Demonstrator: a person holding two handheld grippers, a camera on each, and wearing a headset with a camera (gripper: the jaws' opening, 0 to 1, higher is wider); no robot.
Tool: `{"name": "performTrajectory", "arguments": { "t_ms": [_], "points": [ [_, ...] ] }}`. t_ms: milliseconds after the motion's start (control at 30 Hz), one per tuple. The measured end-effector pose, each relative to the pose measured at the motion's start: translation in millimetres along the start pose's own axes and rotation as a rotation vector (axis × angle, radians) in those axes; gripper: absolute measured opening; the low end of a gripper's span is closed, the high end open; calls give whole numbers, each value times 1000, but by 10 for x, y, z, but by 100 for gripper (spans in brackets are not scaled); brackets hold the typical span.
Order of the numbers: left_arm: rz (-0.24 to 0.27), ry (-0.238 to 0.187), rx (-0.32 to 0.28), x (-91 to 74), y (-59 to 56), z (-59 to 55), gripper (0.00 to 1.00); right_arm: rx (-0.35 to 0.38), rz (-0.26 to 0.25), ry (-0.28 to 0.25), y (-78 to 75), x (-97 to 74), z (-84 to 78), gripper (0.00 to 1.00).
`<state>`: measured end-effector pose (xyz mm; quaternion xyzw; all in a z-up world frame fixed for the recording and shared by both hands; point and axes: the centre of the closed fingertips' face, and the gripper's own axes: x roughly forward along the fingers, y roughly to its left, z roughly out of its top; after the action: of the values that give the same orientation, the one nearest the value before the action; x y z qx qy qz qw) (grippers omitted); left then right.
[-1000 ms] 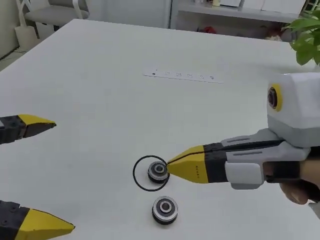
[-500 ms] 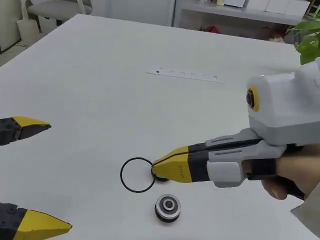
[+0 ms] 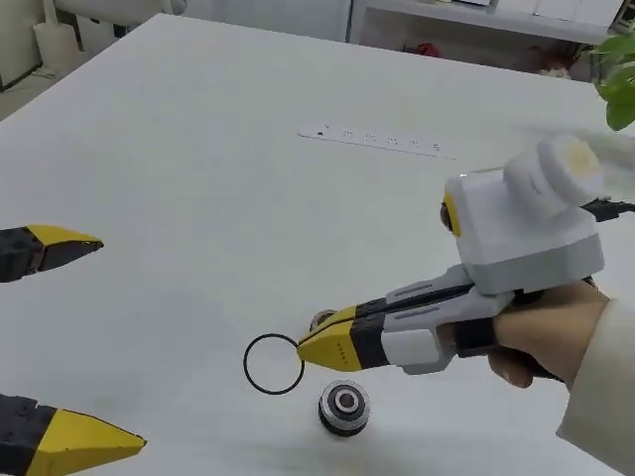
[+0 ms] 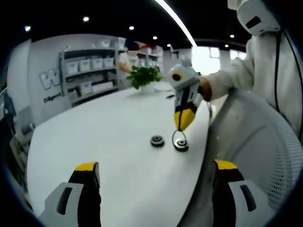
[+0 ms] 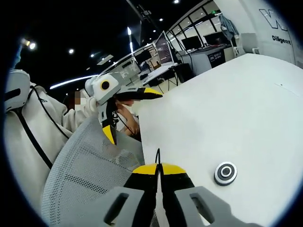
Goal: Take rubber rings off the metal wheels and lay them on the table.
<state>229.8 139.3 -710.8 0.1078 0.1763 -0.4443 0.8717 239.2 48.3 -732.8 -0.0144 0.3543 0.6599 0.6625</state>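
Our right hand-held gripper (image 3: 303, 352) is clenched on the band of a ring (image 3: 245, 364). The ring is off its wheel (image 3: 320, 319) and by the table's (image 3: 198, 149) near edge. It looks thin, light and floppy, so we pinch the band itself. The left hand-held gripper (image 3: 124, 344) is released. A second wheel (image 3: 344, 407) seems to have its ring on.

The white table (image 3: 198, 149) bears 2 metal wheels (image 3: 344, 408) and a flat white strip (image 3: 377, 142).

Bright even overhead light, faint shadows on the white desk (image 3: 198, 149), gripper views warped at edges, slight motion blur
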Motion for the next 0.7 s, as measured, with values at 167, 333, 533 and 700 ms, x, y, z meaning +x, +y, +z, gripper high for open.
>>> {"name": "performTrajectory", "arguments": {
  "t_ms": [167,333,533,700],
  "points": [
    [-2,-1,-10,-9,19,-25,100,-11,-9,41,-67,111,-74,0],
    [-9,1,-14,-20,23,-49,100,-15,-23,77,-134,200,-170,0],
    [-10,0,-20,-42,40,-69,100,-7,-47,107,-292,292,-295,0],
    [-14,6,-19,-70,40,-91,100,25,-75,101,-421,377,-339,0]
  ]
}}
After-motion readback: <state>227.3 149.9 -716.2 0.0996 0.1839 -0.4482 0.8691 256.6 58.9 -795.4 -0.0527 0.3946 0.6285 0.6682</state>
